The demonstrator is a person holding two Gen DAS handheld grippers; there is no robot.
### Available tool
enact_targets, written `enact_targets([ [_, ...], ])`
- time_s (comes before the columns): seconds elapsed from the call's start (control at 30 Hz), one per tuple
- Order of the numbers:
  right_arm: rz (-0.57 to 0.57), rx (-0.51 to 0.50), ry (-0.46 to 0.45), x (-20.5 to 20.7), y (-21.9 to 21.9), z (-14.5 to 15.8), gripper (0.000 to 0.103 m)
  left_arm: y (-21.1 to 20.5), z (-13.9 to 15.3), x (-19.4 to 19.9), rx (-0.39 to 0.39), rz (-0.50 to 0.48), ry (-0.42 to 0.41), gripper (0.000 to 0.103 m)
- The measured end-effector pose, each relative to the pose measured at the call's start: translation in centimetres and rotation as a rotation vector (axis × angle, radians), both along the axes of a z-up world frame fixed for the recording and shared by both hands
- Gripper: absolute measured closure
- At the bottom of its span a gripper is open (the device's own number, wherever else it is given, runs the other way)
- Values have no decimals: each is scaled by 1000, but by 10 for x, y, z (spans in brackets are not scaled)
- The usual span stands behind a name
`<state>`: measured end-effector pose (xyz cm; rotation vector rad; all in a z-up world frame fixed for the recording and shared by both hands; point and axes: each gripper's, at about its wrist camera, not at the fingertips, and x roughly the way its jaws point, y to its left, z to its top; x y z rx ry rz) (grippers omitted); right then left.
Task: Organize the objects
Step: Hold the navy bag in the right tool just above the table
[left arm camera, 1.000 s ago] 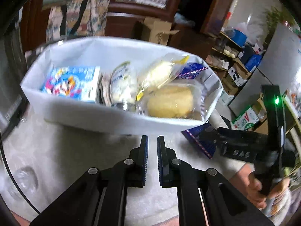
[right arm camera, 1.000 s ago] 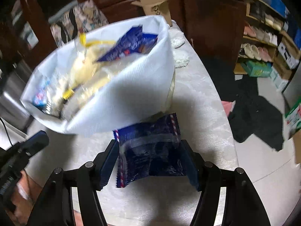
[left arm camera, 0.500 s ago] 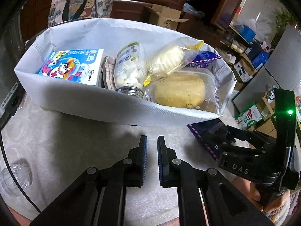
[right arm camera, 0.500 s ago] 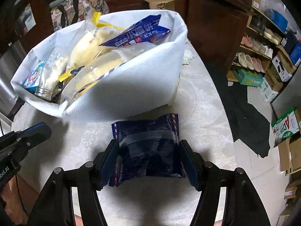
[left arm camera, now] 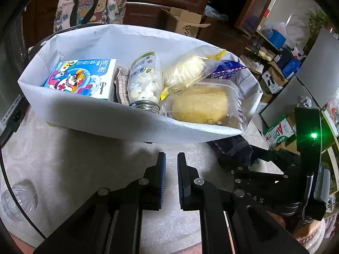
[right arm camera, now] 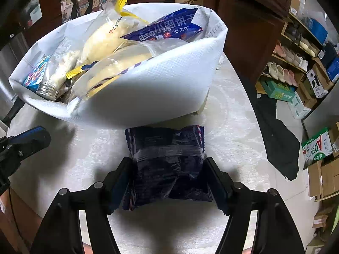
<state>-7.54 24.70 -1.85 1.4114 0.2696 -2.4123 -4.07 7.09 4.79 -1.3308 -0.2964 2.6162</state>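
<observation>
Far left of the left gripper [left arm camera: 170, 165], a clear ribbed plastic cup [left arm camera: 20, 199] lies on the pale desk [left arm camera: 74, 169]. This gripper's jaws are closed with nothing between them, only a thin gap showing, and they point down at bare desk just short of the white fabric bin [left arm camera: 127, 122].

Straight ahead of those jaws, the bin stands on the desk and holds, from its left end to its right: a colourful bandage box [left arm camera: 82, 78], a folded checked cloth [left arm camera: 121, 84], a clear bottle of white pieces [left arm camera: 144, 82] lying with its silver cap toward the jaws, a yellow-edged bag of pale cake [left arm camera: 186, 72], a blue biscuit packet [left arm camera: 226, 72] at the back, and a clear-wrapped yellow bread [left arm camera: 201, 105] against the near wall.

To the right of the left jaws is the right gripper [right arm camera: 168, 182]. Its jaws are opening, and a dark blue snack packet [right arm camera: 167, 158] lies between them on the desk, its far edge just beside the bin's near wall. The pads sit at the packet's two sides; whether they press on it cannot be told. The packet's top is creased, with a red-and-white striped edge on its right side.
</observation>
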Motion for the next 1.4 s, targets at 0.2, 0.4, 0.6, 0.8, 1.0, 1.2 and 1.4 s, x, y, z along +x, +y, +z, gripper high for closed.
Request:
enact_targets([
  [0.2,1,1,1,-1,1,0,34,0,0,0,0,-3,-2,94],
  [0.4,1,0,1,-1,-1,1,34,-1,-1,0,-3,-4,-4,94],
  [0.6,4,1,3,-2,-2,2,34,-1,-1,0,2,1,0,94],
  [0.8,6,1,5,-3,-1,2,34,1,-2,-1,-4,-4,-2,94],
  [1.0,8,3,9,-3,-2,2,36,0,-2,-1,-6,-5,-2,94],
  [1.2,18,2,11,-1,-4,4,38,1,-3,0,-17,-5,-3,94],
  [1.4,11,-9,5,-1,-3,4,44,2,-1,0,-27,-5,1,94],
])
